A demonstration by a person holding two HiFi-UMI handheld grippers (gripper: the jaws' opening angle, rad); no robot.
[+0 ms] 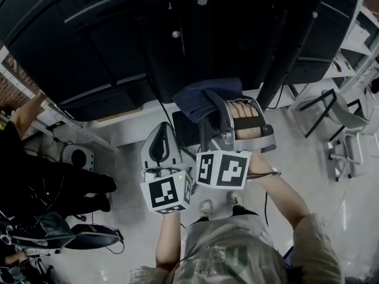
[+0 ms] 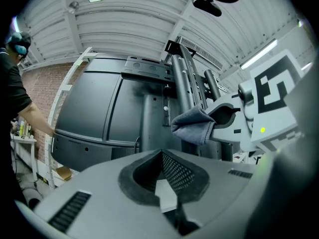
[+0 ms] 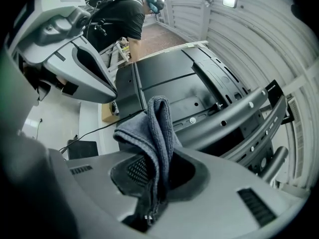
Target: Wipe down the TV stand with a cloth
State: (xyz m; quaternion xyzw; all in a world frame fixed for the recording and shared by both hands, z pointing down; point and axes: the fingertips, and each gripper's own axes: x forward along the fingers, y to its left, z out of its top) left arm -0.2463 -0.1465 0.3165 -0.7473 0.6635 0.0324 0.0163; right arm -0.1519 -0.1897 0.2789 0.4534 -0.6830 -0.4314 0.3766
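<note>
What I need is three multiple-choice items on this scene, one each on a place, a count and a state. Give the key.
1. The dark blue-grey folded fabric cloth is: A on the floor; B between the right gripper's jaws; C in the left gripper.
2. Black-and-white square-patterned marker cubes in the head view: A one; B two; C four.
3. The left gripper's jaws are: A together, nothing between; B shut on the cloth; C wide apart.
Key: 1 B, the right gripper view shows it pinched there. 2 B, one cube rides each gripper. 3 A, the left gripper view shows the pads meeting, empty.
</note>
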